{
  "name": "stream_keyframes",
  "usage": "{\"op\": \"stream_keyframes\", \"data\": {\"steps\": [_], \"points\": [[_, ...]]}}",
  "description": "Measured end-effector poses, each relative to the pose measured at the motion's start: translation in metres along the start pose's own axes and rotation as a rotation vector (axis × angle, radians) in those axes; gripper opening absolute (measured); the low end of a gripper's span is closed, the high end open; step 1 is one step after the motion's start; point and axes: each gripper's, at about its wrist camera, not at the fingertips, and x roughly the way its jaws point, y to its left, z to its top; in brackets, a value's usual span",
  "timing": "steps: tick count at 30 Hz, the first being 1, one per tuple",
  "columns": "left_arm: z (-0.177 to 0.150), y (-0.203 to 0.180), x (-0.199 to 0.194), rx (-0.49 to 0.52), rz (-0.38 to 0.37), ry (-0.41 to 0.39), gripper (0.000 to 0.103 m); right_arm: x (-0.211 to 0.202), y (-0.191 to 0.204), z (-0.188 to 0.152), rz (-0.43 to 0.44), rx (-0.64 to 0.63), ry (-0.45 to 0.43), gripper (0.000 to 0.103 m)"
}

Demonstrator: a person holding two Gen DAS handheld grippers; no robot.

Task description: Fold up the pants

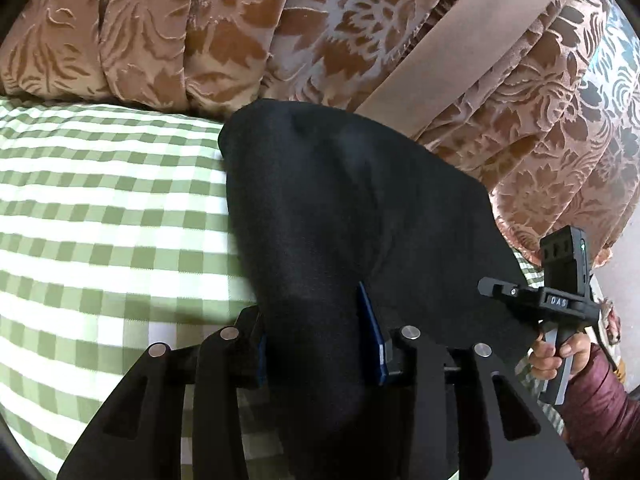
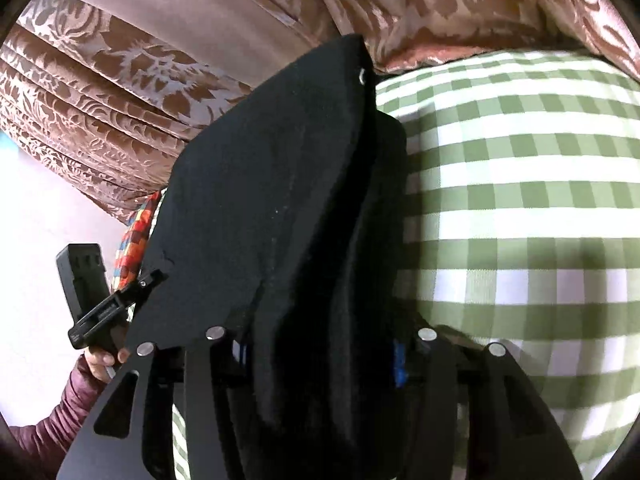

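The black pants [image 1: 340, 208] hang lifted above a bed with a green and white checked sheet [image 1: 100, 220]. My left gripper [image 1: 320, 344] is shut on a thick bunch of the pants fabric, which fills the gap between its blue-padded fingers [image 1: 370, 320]. My right gripper [image 2: 320, 352] is shut on another bunch of the pants [image 2: 280, 184], with folded layers draped over it. A small metal eyelet [image 2: 362, 76] shows near the fabric's top edge. The right gripper shows in the left wrist view [image 1: 560, 296], and the left gripper shows in the right wrist view [image 2: 108, 308].
Brown floral curtains [image 1: 280, 28] hang behind the bed in both views [image 2: 120, 92]. The checked sheet [image 2: 520, 200] spreads to the right in the right wrist view. A colourful patterned cloth [image 2: 134, 240] sits at the bed's edge. A maroon sleeve [image 1: 600, 392] holds the other gripper.
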Motion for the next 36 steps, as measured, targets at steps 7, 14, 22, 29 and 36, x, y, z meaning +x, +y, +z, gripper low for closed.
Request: {"op": "stream_keyframes", "data": {"steps": [7, 14, 22, 29, 36], "points": [[0.005, -0.002, 0.003, 0.004, 0.071, 0.014, 0.044, -0.005, 0.007, -0.003, -0.033, 0.001, -0.019, 0.057], [0.009, -0.020, -0.010, -0.020, 0.168, -0.013, 0.049, -0.027, 0.019, -0.006, -0.092, -0.024, -0.038, 0.067], [-0.003, -0.036, -0.030, 0.041, 0.295, -0.073, 0.049, -0.044, 0.016, -0.023, -0.156, -0.031, -0.053, 0.074], [-0.012, -0.046, -0.035, 0.082, 0.366, -0.078, 0.049, -0.041, 0.017, -0.030, -0.228, -0.030, -0.070, 0.076], [-0.017, -0.068, -0.067, 0.098, 0.370, -0.138, 0.049, -0.069, 0.033, -0.040, -0.275, -0.021, -0.134, 0.081]]}}
